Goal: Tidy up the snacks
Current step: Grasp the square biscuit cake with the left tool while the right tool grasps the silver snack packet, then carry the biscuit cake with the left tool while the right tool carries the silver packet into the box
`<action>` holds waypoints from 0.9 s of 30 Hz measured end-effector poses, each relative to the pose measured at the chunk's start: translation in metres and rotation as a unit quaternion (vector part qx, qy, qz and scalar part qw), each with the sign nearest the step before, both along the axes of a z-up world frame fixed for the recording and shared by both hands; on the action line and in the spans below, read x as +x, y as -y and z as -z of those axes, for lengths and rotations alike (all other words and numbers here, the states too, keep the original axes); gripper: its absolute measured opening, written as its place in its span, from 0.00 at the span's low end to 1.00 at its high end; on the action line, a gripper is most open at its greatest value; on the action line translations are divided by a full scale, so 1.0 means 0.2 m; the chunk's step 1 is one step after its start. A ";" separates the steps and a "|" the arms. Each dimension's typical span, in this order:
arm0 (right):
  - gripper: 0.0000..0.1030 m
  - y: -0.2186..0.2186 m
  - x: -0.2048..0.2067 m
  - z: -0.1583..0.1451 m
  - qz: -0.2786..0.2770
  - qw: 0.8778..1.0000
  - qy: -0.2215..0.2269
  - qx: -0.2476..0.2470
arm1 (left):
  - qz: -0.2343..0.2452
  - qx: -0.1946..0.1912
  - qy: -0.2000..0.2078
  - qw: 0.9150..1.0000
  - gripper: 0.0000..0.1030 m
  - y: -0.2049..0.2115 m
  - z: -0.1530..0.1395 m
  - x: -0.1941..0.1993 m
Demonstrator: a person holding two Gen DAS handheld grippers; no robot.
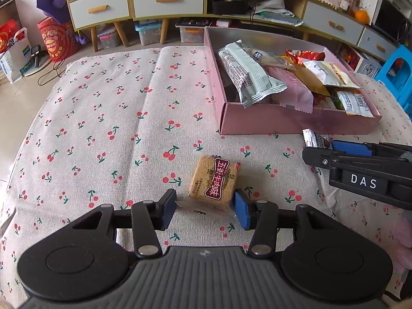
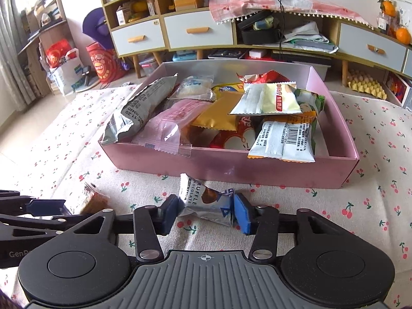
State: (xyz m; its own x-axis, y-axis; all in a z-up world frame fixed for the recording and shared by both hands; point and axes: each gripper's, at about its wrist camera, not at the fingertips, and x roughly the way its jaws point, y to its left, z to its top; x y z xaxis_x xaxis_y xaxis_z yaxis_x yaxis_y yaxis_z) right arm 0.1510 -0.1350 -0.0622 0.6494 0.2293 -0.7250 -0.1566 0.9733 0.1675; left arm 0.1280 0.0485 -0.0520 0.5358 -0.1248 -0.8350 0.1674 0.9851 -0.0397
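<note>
My left gripper [image 1: 204, 209] is shut on a square brown cracker packet [image 1: 213, 180] with a dark red label, lying on the cherry-print cloth. My right gripper [image 2: 206, 212] is shut on a silver truffle chocolate wrapper [image 2: 206, 203] just in front of the pink box [image 2: 231, 164]. In the left wrist view the right gripper [image 1: 334, 152] comes in from the right edge with the silver wrapper [image 1: 312, 137] at its tips. The left gripper [image 2: 38, 207] and the cracker packet [image 2: 94, 200] show at the left of the right wrist view. The pink box [image 1: 283, 123] holds several snack packets.
The cherry-print tablecloth [image 1: 116, 116] covers the table to the left of the box. Behind the table stand a low cabinet with white drawers [image 1: 167, 0], storage bins on the floor, red bags [image 1: 58, 38] and a blue stool [image 1: 397, 72].
</note>
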 end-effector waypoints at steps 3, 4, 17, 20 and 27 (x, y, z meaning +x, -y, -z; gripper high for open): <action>0.42 0.01 -0.01 -0.01 0.004 1.000 -0.010 0.013 | -0.002 -0.007 -0.006 1.000 0.43 -0.01 -0.01 0.00; 0.42 0.01 -0.02 -0.02 0.007 1.000 -0.013 0.017 | -0.004 -0.010 -0.009 1.000 0.43 -0.01 -0.01 0.00; 0.42 0.22 -0.13 -0.16 0.030 0.996 -0.030 0.082 | -0.010 -0.045 -0.020 0.999 0.42 0.01 -0.07 -0.01; 0.42 0.28 -0.16 -0.21 0.037 0.995 -0.019 0.092 | -0.007 -0.063 -0.018 0.998 0.42 0.04 -0.11 -0.03; 0.42 0.46 -0.13 -0.31 0.079 0.987 0.009 0.138 | 0.014 -0.105 0.012 0.994 0.42 0.11 -0.23 -0.06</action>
